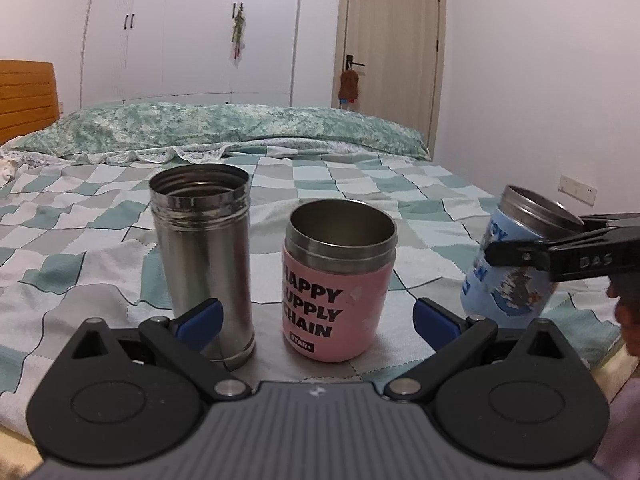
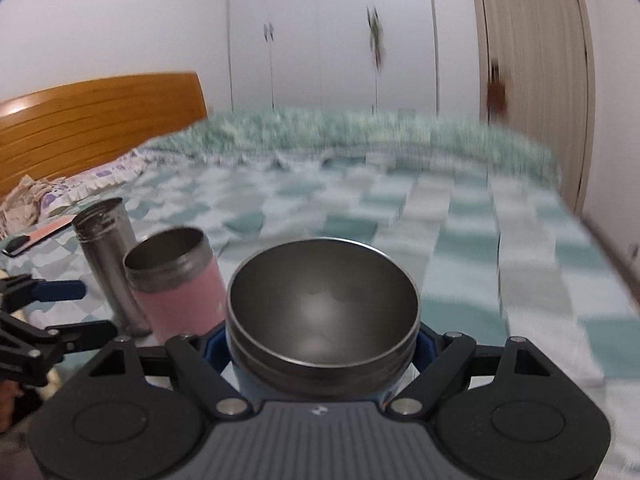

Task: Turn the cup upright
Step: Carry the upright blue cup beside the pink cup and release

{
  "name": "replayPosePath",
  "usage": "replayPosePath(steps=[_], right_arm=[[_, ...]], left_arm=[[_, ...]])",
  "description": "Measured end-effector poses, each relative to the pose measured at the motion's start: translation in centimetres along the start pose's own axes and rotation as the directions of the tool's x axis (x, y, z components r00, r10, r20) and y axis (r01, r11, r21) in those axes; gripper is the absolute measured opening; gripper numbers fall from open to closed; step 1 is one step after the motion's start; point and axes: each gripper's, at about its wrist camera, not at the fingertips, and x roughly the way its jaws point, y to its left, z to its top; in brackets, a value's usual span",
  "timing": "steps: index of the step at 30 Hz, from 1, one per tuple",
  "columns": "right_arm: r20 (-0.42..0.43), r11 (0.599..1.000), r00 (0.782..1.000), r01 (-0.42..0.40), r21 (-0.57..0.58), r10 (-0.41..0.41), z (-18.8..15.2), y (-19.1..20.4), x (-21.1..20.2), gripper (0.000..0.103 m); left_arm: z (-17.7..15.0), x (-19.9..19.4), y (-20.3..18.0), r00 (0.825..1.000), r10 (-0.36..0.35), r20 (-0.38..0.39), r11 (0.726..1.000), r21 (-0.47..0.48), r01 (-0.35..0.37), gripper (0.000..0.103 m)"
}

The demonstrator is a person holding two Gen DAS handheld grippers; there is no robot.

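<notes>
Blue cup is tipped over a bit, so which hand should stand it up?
Right. The right hand-held gripper already clamps the blue cup, tilted. The left hand-held gripper is open, empty, facing the pink cup.

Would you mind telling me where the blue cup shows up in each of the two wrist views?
Left wrist: the blue cup is at the far right edge, tilted, clamped by the right gripper.
Right wrist: it fills the lower middle, mouth facing the camera, between the gripper's blue pads.
Shared landmark: the pink cup, upright beside the steel flask.
</notes>
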Motion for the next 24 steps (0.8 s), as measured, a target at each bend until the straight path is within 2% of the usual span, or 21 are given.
replayPosePath(steps=[5,10,14,22,24], right_arm=[[0.091,0.998,0.994,0.056,-0.035,-0.052,-0.4,1.4,1.7,0.084],[0.098,0.998,0.993,0.066,-0.013,-0.064,-2.0,2.0,3.5,0.084],[0.116,0.997,0.991,0.066,-0.043,-0.061,-3.5,2.5,4.0,0.084],[0.119,0.996,0.991,0.071,-0.045,-0.065,-3.8,2.5,4.0,0.084],[0.109,0.997,0.992,0.065,-0.049,-0.059,-3.8,2.5,3.8,0.088]], left_arm=[[0.0,0.0,0.8,1.0,0.017,0.005,0.999,-0.027,-0.017,0.103],[-0.2,0.4,1.3,1.0,0.029,-0.003,0.999,-0.036,-0.029,0.103],[-0.2,0.5,1.3,0.999,0.033,-0.002,0.999,-0.031,-0.033,0.103],[-0.3,0.7,1.3,0.999,0.04,-0.005,0.999,-0.024,-0.04,0.103],[-0.3,0.6,1.1,0.999,0.044,-0.002,0.999,-0.018,-0.044,0.103]])
